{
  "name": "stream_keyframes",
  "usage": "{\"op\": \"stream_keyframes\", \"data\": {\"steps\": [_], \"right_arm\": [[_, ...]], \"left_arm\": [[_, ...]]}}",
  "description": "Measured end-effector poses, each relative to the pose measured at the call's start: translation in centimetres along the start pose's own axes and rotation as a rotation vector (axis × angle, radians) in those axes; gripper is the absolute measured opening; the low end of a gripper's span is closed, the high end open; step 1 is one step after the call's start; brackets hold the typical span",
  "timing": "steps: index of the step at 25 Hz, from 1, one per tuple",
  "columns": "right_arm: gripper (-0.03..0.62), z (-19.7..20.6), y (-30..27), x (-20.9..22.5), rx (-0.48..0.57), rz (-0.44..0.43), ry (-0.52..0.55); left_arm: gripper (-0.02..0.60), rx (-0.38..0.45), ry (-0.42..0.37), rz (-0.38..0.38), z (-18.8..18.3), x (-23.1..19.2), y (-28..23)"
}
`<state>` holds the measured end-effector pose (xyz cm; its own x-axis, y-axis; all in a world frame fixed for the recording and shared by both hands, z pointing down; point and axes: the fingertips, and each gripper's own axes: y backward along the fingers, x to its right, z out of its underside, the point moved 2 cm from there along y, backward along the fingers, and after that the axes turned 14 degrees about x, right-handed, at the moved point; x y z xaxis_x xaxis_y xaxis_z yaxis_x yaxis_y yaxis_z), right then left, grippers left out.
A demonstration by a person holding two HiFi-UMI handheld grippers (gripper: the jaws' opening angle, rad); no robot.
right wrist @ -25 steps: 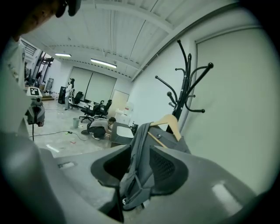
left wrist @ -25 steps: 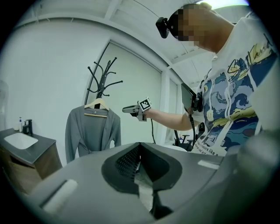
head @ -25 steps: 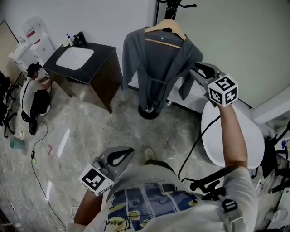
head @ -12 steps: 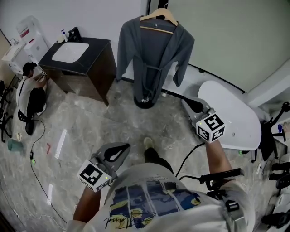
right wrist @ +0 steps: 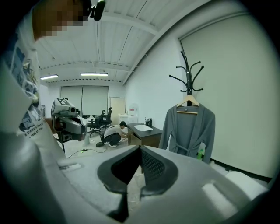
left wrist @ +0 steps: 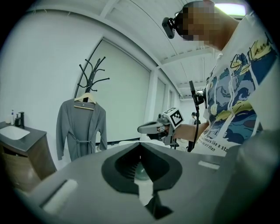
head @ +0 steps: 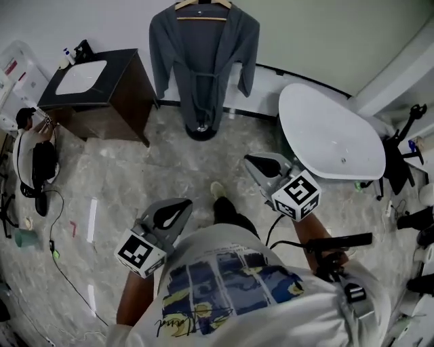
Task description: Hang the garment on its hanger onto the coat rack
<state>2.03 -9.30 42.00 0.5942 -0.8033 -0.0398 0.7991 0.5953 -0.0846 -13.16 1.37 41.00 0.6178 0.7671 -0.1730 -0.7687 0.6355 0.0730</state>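
A grey robe (head: 201, 54) hangs on a wooden hanger (head: 201, 5) at the top of the head view, hooked on the black coat rack, whose base (head: 201, 130) stands on the floor below it. Both grippers are held low, near the person's body and well away from the robe. The left gripper (head: 178, 207) is shut with nothing in it. My right gripper (head: 254, 162) is also shut and empty. In the left gripper view the robe (left wrist: 81, 127) hangs under the rack's hooks (left wrist: 92, 74). The right gripper view shows the robe (right wrist: 188, 127) the same way.
A dark vanity cabinet with a white sink (head: 81, 74) stands left of the rack. A white bathtub (head: 332, 132) lies to its right. A person (head: 34, 156) crouches at the far left. Cables (head: 51, 230) trail over the marble floor, and black stands (head: 403, 132) crowd the right edge.
The right gripper came down from beside the robe's sleeve to waist height and its jaws closed. The rack and robe have slid toward the top of the view. The left gripper barely moved.
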Motion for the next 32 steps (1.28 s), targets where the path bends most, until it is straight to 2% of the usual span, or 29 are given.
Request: {"op": "stream_keyframes", "data": {"steps": [10,15,20,32], "right_arm": [[0.003,0.4,-1.1,-4.3,-0.012,-0.123,-0.006],[0.003,0.6,0.0,-7.5,-0.034,-0.184,0.008],[0.003,0.4,-0.8,-7.2,-0.010,-0.199,0.001],[0.002,0.8,-0.6,-7.3,-0.031,-0.205,0.053]], "left_arm": [[0.003,0.001,0.017,0.009,0.2,0.5,-0.5],[0.003,0.024,0.004,-0.033,0.6,1.5,1.1],[0.003,-0.010,0.008,-0.013,1.3,0.7,0.3],[0.003,-0.023,0.011,0.028,1.9,0.1,-0.6]]}}
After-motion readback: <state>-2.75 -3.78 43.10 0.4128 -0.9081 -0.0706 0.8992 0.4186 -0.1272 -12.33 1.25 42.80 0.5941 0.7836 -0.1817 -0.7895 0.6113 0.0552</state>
